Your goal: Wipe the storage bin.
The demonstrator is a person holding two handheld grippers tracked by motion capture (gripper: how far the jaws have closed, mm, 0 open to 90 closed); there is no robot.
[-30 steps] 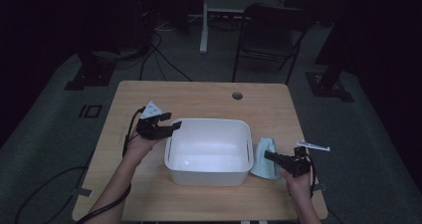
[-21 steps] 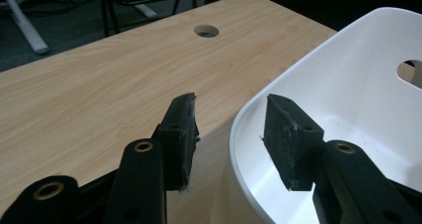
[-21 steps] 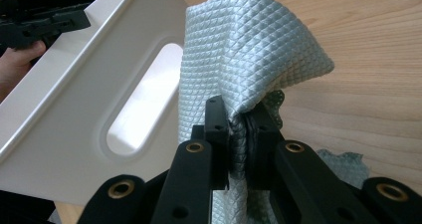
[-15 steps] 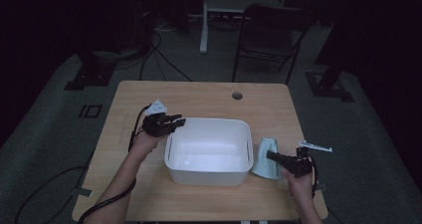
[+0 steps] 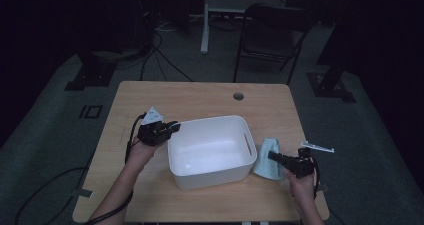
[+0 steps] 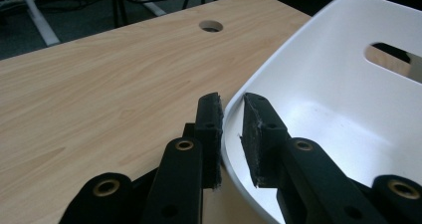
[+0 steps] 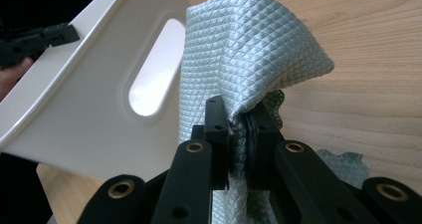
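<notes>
From the high view the white tub (image 5: 210,150) sits mid-tabletop (image 5: 200,95), the left gripper (image 5: 172,127) at its left rim, the right gripper (image 5: 272,156) off its right wall. The left gripper view adds the detail: its fingers (image 6: 209,129) straddle the tub's rim (image 6: 230,134), one outside, one inside, and they've just been closing on it, a sliver of gap showing. The right gripper view shows its fingers (image 7: 217,134) pinched tight on a bunched pale blue waffle cloth (image 7: 249,55), just beside the tub's handle slot (image 7: 152,69).
</notes>
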